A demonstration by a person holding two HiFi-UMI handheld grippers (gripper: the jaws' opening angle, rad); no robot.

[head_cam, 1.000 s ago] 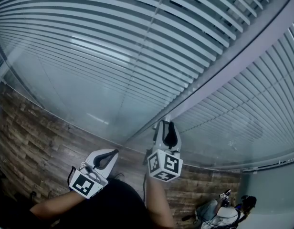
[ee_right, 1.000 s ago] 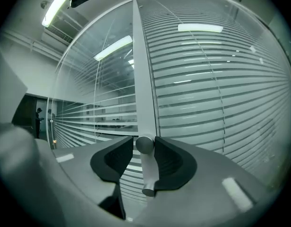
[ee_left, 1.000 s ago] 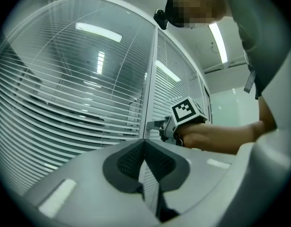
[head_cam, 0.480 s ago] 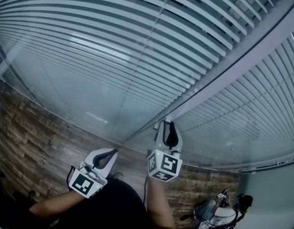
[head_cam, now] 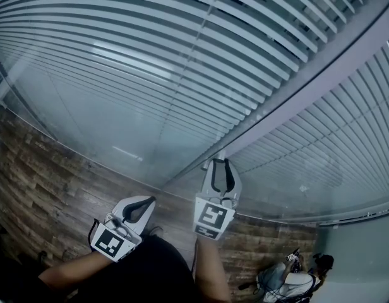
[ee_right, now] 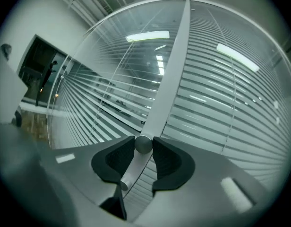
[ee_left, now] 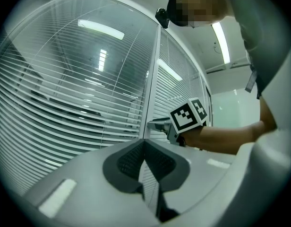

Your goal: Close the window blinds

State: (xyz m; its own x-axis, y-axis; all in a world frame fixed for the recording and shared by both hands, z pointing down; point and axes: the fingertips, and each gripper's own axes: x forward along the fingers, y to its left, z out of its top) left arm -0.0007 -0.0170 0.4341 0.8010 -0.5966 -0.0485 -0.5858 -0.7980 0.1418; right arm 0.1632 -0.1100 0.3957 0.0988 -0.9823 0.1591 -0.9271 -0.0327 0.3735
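Window blinds (head_cam: 182,55) ahead, round knob (ee_right: 143,144) clamped in right tool (head_cam: 222,164), jaws just closing, left tool (head_cam: 146,202) pressed together

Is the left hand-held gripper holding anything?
No, the left hand-held gripper has its jaws together with nothing between them.

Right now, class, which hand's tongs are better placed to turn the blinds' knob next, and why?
Right. The right tongs, whose jaws have just been closing, clamp the round knob on the window frame. The left tongs are shut, empty, and held back from the blinds.
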